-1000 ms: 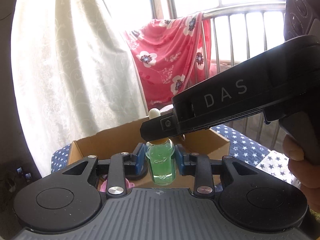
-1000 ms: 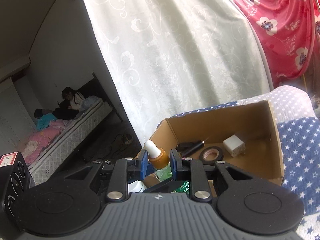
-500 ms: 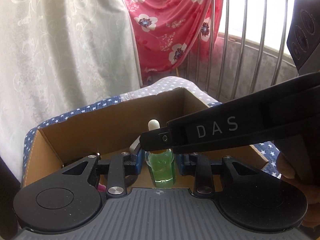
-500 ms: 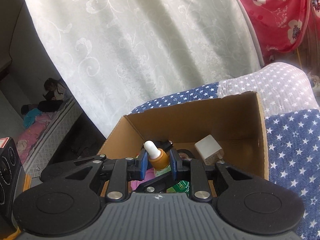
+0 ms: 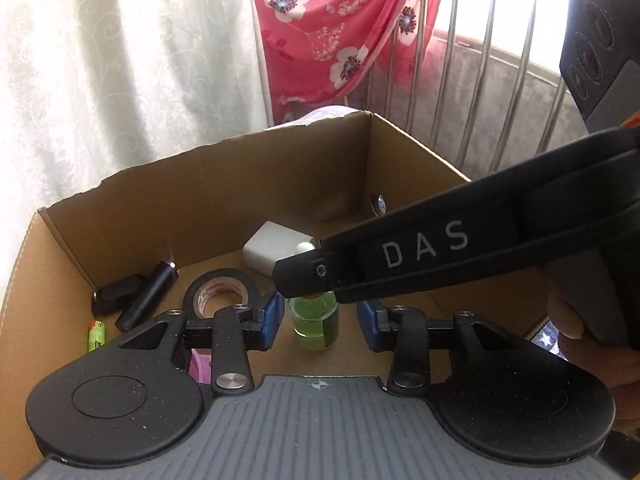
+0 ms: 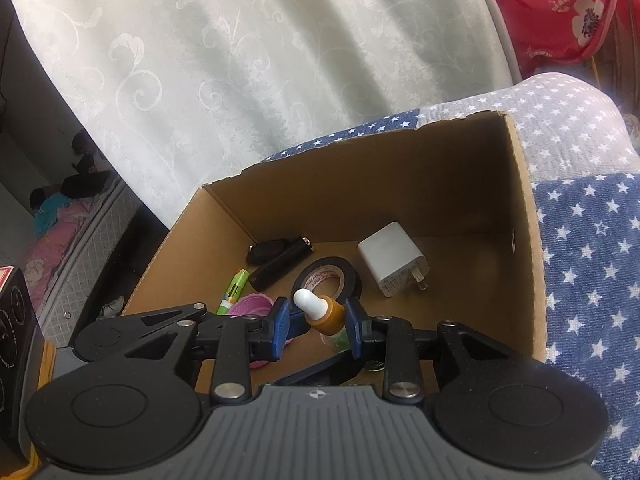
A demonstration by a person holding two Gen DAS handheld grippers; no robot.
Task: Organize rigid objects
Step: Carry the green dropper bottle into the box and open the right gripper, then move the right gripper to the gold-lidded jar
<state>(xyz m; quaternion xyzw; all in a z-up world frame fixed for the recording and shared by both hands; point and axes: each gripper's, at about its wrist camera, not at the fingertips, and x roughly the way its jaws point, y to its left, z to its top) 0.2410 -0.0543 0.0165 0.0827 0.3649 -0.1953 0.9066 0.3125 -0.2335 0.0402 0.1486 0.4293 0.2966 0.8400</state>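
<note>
Box (image 5: 224, 184) on the star-print cloth (image 6: 592, 248), contents read left to right in the left wrist view: lighter (image 5: 96, 334), small black piece (image 5: 116, 300) and black cylinder (image 5: 150, 300) against the left wall, tape roll (image 5: 222, 292), white charger (image 5: 272, 250) toward the back. These look already sorted in.

Dropper bottle (image 5: 316, 318) (green liquid, amber collar, white bulb) stands upright on the box floor near the front wall.

Left gripper (image 5: 320, 320): jaws have just been opening, bottle body between the blue pads with a clear gap on each side. No grip.

Right gripper (image 6: 316, 322): jaws likewise have just been opening around the amber collar; a sliver of gap shows on both sides, so spread and not pinching.

Judgement: this item is delivered, release nearly complete. Left to do: back both grippers out without tipping the bottle. Whether more items wait outside the box cannot be told (none in view).
</note>
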